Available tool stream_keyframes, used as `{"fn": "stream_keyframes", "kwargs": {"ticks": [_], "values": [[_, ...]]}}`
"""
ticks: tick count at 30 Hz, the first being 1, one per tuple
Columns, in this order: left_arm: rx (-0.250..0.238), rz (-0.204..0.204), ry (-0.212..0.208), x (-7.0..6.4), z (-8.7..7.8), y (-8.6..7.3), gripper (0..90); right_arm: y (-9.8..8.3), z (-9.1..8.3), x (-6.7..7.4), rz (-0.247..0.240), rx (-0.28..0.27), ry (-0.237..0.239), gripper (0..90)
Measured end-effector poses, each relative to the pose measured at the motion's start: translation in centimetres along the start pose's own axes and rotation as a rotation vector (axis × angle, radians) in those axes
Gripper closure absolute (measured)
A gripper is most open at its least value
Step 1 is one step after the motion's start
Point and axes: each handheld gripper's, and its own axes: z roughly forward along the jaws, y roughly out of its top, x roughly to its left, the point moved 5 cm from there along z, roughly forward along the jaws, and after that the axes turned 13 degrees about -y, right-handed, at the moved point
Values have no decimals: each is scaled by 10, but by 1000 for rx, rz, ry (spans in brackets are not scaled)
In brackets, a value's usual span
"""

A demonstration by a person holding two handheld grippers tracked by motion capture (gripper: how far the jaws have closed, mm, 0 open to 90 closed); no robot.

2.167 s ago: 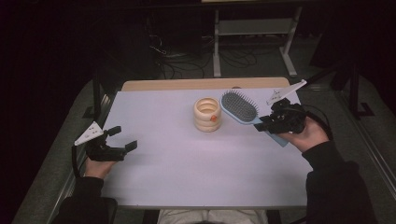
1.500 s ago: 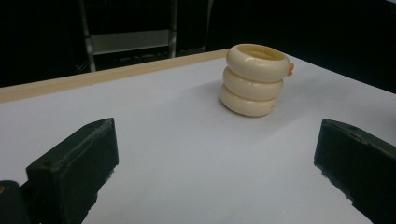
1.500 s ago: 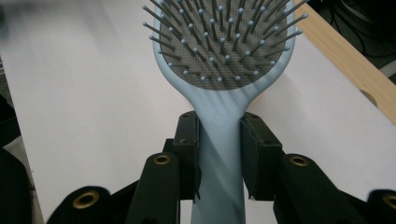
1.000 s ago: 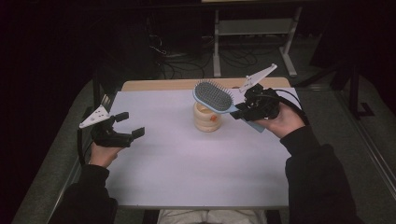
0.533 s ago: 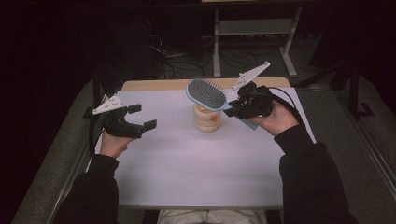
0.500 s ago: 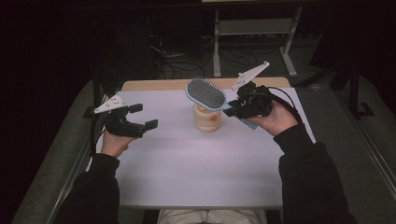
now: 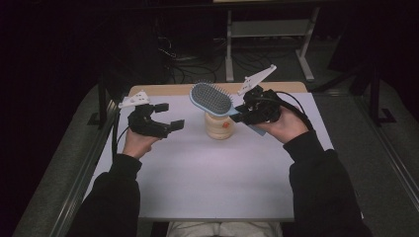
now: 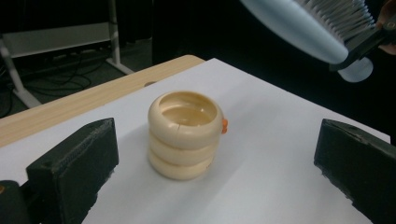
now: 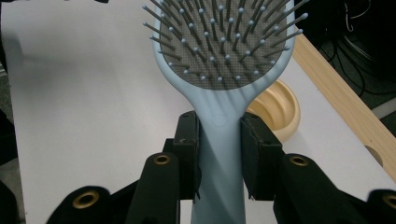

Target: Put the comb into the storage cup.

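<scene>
Hairbrush (image 7: 211, 98), pale blue with grey bristles, hangs above the cream cup (image 7: 219, 126), its handle clamped in the right gripper (image 7: 245, 108). Left gripper (image 7: 168, 117), at nine o'clock from the cup, has its jaws apart.

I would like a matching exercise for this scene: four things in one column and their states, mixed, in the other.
1. hairbrush
2. cream ribbed cup
3. left gripper
4. right gripper

a. open, holding nothing
b. standing upright on the white table
c. held in the air above the cup
d. clamped on a light blue handle

Pairs: 1-c, 2-b, 3-a, 4-d
</scene>
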Motion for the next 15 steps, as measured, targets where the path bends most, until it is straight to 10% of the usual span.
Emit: {"fn": "stream_keyframes", "kwargs": {"ticks": [15], "values": [[-10, 7, -68, -8, 25, 22, 0, 9, 22, 7, -21, -3, -5, 685]]}}
